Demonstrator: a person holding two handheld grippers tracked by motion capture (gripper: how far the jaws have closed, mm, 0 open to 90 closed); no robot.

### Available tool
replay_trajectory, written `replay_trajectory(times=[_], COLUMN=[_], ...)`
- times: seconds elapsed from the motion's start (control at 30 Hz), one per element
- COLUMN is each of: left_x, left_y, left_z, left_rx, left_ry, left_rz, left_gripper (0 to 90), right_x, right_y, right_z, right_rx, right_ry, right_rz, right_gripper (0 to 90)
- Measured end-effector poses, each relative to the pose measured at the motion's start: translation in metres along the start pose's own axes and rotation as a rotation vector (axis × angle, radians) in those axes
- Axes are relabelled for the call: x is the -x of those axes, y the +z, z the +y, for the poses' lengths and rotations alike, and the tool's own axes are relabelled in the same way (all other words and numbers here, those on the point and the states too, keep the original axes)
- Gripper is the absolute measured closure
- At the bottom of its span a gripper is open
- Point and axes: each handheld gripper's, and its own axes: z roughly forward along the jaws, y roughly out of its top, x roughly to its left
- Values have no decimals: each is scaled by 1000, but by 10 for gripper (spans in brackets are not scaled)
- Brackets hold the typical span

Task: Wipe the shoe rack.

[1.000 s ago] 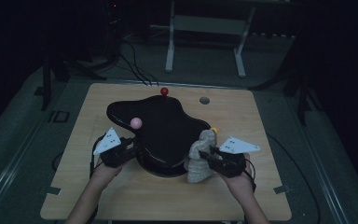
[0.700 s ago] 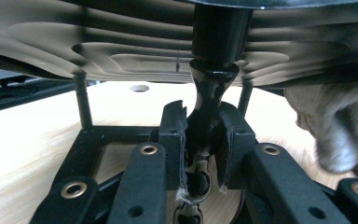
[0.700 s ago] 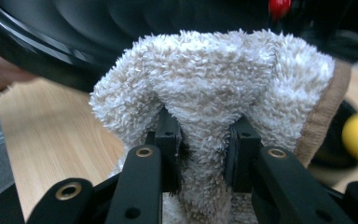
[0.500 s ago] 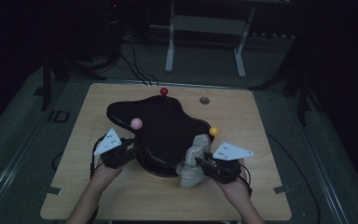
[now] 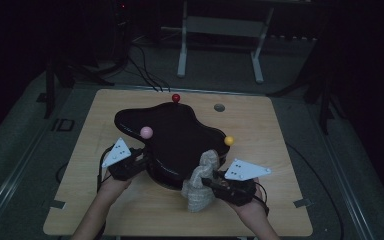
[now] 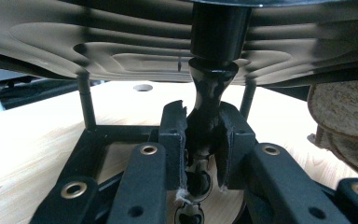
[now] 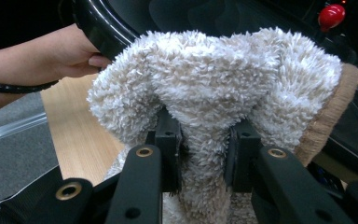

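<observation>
A glossy black, wavy-edged board (image 5: 175, 140) stands raised on the wooden table (image 5: 280, 150). My left gripper (image 5: 141, 163) is at its near-left edge; in the left gripper view it (image 6: 204, 140) is shut on a black turned post (image 6: 210, 107) under the board's underside (image 6: 121, 46). My right gripper (image 5: 211, 183) is at the board's near-right edge, shut on a fluffy beige cloth (image 5: 200, 186). In the right gripper view the cloth (image 7: 214, 84) bulges over the jaws of my right gripper (image 7: 204, 149) and rests against the board's rim (image 7: 98, 32).
A red ball (image 5: 176, 98) sits at the board's far edge, a pink ball (image 5: 146, 132) at its left side and a yellow ball (image 5: 229, 140) at its right. A small round hole (image 5: 219, 107) marks the table beyond. A metal stand (image 5: 220, 45) rises behind the table.
My right gripper has carried the cloth a little left and toward the table's near edge along the board's rim. The left gripper has stayed on the post.
</observation>
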Motion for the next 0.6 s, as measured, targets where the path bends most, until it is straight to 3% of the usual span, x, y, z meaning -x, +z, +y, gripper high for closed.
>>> replay_trajectory(times=[0.07,0.1,0.17,0.4,0.6], left_x=[0,0,0,0,0], left_y=[0,0,0,-1,-1], left_z=[0,1,0,0,0], left_rx=[-5,-5,-2,-4,-2], left_ry=[6,7,3,4,5], left_rz=[0,1,0,-1,2], left_gripper=[745,745,745,745,745], right_x=[-1,-5,-11,-25,-39], right_y=[-1,-7,-9,-6,-9], right_z=[2,11,17,17,33], right_rx=[1,40,62,56,109], right_ry=[0,-10,-23,-41,-77], right_rz=[8,33,53,82,123], right_gripper=[712,711,709,710,707])
